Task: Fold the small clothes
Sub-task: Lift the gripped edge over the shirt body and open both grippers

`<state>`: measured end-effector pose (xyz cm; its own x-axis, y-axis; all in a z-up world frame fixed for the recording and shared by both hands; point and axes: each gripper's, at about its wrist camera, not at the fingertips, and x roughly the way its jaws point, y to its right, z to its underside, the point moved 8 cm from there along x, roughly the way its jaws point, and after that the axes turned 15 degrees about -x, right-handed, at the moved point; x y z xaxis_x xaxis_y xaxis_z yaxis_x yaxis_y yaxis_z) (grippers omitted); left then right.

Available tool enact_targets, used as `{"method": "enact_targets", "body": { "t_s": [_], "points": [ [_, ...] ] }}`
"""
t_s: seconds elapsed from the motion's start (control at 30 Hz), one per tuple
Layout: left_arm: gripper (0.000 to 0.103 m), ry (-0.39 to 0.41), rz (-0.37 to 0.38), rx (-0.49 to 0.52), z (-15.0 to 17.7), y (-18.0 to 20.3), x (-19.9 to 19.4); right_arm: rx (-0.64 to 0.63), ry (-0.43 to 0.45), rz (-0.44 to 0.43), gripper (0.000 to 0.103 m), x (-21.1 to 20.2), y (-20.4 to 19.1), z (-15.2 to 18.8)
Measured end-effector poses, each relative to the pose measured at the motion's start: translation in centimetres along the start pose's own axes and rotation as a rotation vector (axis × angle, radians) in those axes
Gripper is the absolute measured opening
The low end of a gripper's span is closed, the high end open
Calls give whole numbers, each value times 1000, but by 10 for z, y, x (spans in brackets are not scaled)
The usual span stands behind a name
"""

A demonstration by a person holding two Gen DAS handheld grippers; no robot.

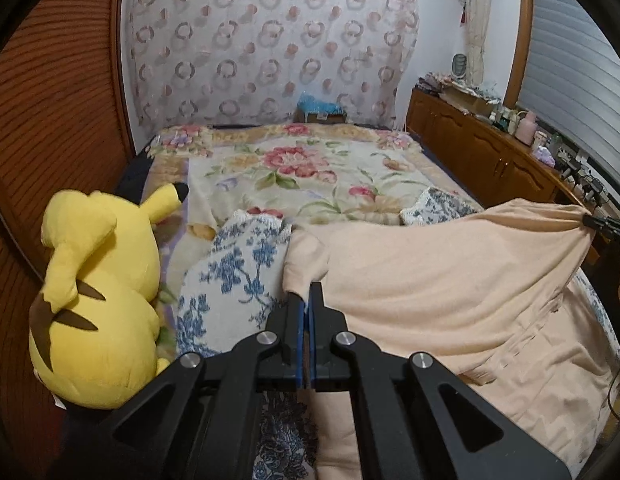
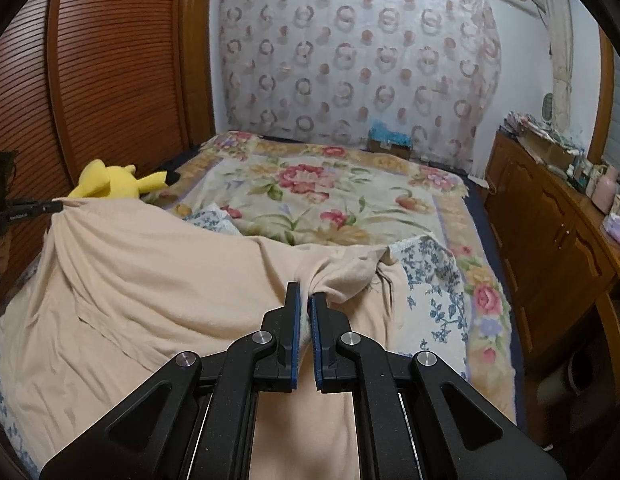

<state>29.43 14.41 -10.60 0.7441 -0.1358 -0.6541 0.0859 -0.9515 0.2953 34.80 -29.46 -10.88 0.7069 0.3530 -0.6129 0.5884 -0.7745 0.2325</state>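
A peach-coloured garment [image 1: 450, 280] is stretched between my two grippers above the bed; it also shows in the right wrist view [image 2: 149, 272]. My left gripper [image 1: 308, 292] is shut on the garment's left corner. My right gripper [image 2: 305, 294] is shut on a bunched corner of the garment. In the left wrist view the right gripper [image 1: 588, 220] shows at the far right, pinching the cloth. In the right wrist view the left gripper [image 2: 55, 206] shows at the far left, pinching the cloth. The lower part of the garment lies on the bed.
A blue-and-white floral cloth [image 1: 233, 272] lies under the garment on the flowered bedspread [image 1: 310, 172]. A yellow plush toy [image 1: 97, 300] sits at the bed's left edge beside a wooden louvred wardrobe [image 2: 109, 60]. A wooden cabinet [image 2: 550, 232] with clutter runs along the right.
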Motion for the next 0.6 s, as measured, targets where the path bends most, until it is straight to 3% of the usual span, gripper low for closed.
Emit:
{"method": "enact_targets", "body": {
  "t_s": [0.23,0.6],
  "points": [
    [0,35,35,21,-23,22,-13,12,11,10,2,-9,1,-1],
    [0,123,79,42,-1,35,-89,21,70,1,2,-70,-17,5]
  ]
}}
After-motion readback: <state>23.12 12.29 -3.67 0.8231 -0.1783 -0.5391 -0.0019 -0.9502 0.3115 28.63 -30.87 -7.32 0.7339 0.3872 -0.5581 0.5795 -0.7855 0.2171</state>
